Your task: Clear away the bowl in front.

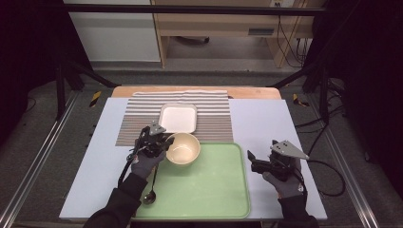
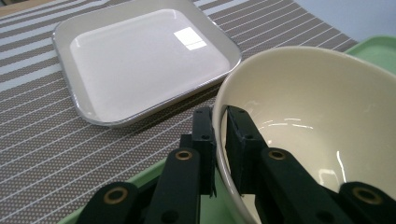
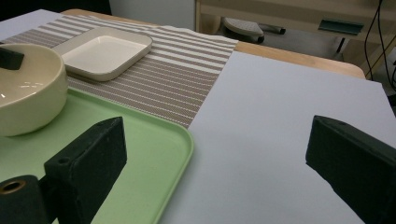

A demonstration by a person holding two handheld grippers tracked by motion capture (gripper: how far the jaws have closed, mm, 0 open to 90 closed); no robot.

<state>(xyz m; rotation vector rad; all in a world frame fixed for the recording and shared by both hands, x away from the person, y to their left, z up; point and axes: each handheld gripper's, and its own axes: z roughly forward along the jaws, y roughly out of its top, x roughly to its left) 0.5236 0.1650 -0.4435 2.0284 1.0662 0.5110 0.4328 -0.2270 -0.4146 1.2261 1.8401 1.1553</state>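
- Left gripper (image 2: 220, 126) is pinched tight on the cream bowl's (image 2: 299, 116) rim, one jaw inside, one outside.
- Right gripper (image 3: 215, 154) gapes wide, holding nothing, above the table's pale sheet (image 3: 280, 116).

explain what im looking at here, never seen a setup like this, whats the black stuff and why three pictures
A person at a table holds a handheld gripper in each hand. One camera looks down from above; the other two ride on the grippers, so the black fingers rise into their pictures. On the table lie a striped mat, a square white plate, a green tray and a spoon. The left gripper pinches the rim of a cream bowl at the tray's corner. The right gripper is open, holding nothing.
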